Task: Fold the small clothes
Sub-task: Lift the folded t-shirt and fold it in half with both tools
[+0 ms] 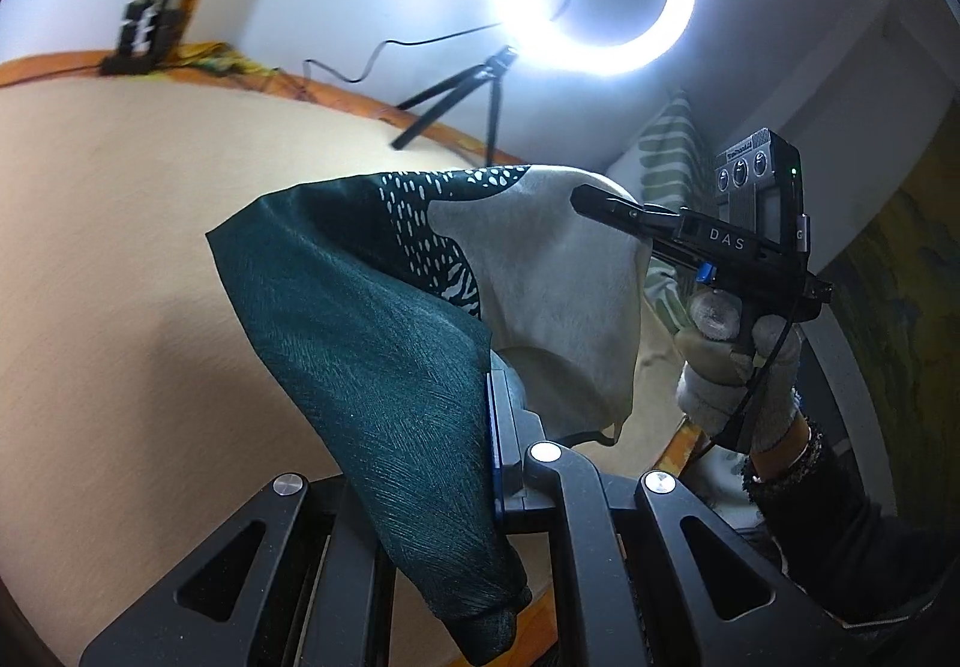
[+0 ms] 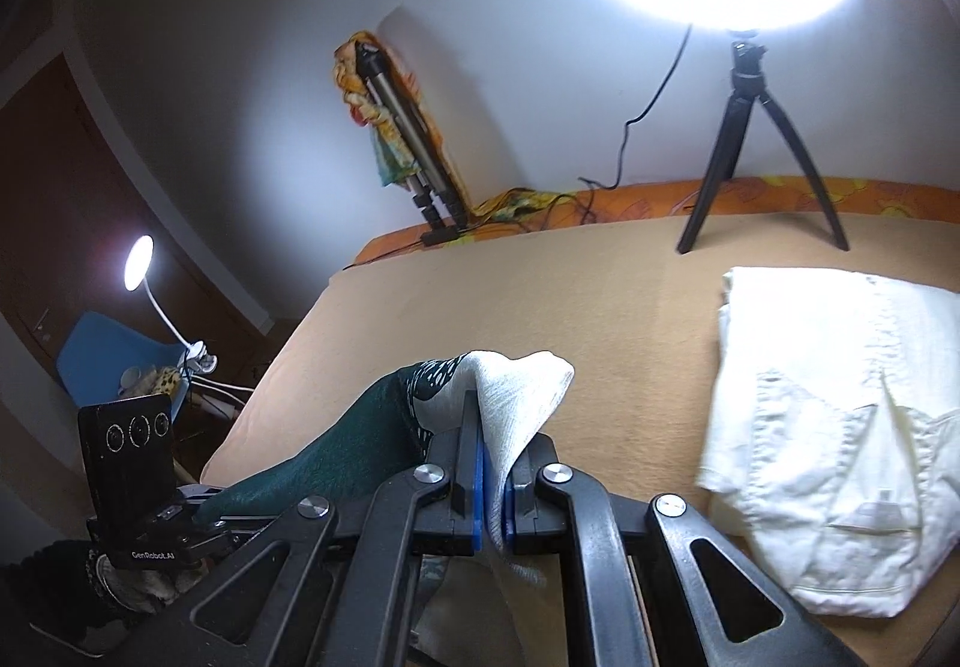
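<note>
1. The cloth (image 1: pixel 384 319) is small, dark green with a fine brushed texture on one part, pale grey on the other, with a band of white dashes where the colours meet.
2. It hangs in the air above the tan bed cover (image 1: pixel 120 247), stretched between both tools.
3. The left gripper (image 1: pixel 510 463) is closed on the green end; the right gripper (image 2: pixel 493 487) is closed on the grey end, blue pads pinching the fabric.
4. The right tool's side reads "DAS"; the left tool's base reads "GenRobot.AI".
5. A folded white garment (image 2: pixel 828 427) lies on the cover, near the ring light's tripod (image 2: pixel 762 144).
</note>
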Available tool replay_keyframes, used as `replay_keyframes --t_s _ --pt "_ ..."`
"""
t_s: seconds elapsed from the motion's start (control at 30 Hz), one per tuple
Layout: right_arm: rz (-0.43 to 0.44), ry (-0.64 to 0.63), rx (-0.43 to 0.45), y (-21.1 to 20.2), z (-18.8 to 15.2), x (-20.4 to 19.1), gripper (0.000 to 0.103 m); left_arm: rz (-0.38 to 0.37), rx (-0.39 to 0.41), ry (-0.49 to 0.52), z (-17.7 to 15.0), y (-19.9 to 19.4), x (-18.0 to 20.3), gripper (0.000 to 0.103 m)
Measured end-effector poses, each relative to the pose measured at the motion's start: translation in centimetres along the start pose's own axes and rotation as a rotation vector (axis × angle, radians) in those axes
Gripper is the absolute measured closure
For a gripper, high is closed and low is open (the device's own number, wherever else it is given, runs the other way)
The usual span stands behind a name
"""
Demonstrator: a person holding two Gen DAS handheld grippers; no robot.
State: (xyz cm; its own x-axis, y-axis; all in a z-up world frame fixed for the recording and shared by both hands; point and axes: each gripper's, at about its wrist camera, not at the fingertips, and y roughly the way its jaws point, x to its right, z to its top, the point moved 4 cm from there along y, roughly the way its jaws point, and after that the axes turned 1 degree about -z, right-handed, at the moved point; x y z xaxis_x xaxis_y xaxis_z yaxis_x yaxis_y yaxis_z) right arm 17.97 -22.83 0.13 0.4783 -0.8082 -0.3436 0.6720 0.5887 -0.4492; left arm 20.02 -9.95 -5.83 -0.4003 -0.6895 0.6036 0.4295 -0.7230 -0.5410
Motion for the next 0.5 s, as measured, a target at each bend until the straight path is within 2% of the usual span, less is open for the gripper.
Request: replay_keyframes --t_s 0.27,0.5 --pt "-0.060 0.004 0.046 -4.0 1.3 3.7 0.101 -0.040 -0.016 0.072 2.3 4.2 3.3 0.097" --pt "-0.106 0.031 0.084 -6.6 2.5 7.4 0.101 -0.085 -0.003 0.093 4.2 6.8 5.3 0.097"
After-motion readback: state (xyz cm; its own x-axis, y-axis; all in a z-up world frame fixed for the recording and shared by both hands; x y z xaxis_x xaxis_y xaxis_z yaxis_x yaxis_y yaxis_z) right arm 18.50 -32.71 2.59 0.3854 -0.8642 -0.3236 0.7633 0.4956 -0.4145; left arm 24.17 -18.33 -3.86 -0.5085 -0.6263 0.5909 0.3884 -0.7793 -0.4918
